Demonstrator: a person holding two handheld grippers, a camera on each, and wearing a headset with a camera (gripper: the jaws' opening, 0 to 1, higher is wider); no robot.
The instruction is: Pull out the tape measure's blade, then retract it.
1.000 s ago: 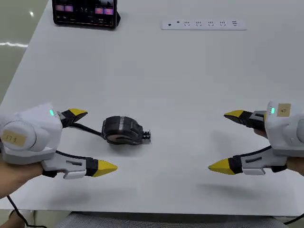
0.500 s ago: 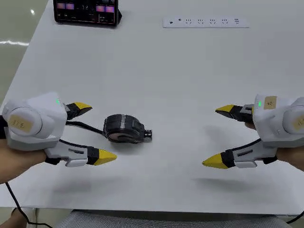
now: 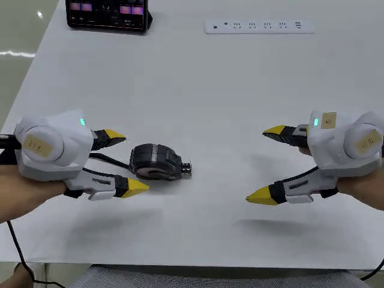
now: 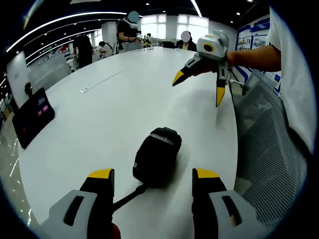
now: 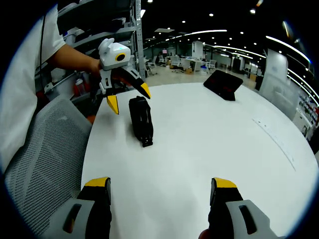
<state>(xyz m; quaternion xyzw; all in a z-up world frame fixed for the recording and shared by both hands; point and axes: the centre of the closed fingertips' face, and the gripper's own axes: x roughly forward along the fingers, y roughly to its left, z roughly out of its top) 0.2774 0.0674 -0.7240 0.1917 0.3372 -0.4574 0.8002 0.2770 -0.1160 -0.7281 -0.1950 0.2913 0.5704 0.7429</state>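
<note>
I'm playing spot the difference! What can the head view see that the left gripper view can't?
Head view: the white body and green light of the left hand-held gripper. Left gripper view: people in the background and ceiling lights. Both: the tape measure, the right hand-held gripper, the tablet and the power strip.

The smooth white worktop point(image 3: 210, 90) has a soft satin sheen, and near its front left edge the black tape measure point(image 3: 157, 163) shows a matt, rubbery-looking case with a grey band. The left gripper point(image 3: 133, 162) and right gripper point(image 3: 257, 165) have smooth, faintly glossy white plastic shells and matt yellow tips. At the far edge the black tablet point(image 3: 108, 13) has a glossy screen and the white power strip point(image 3: 259, 26) is smooth plastic, while the grey mesh chair point(image 4: 259, 149) is open-weave cloth.
</note>
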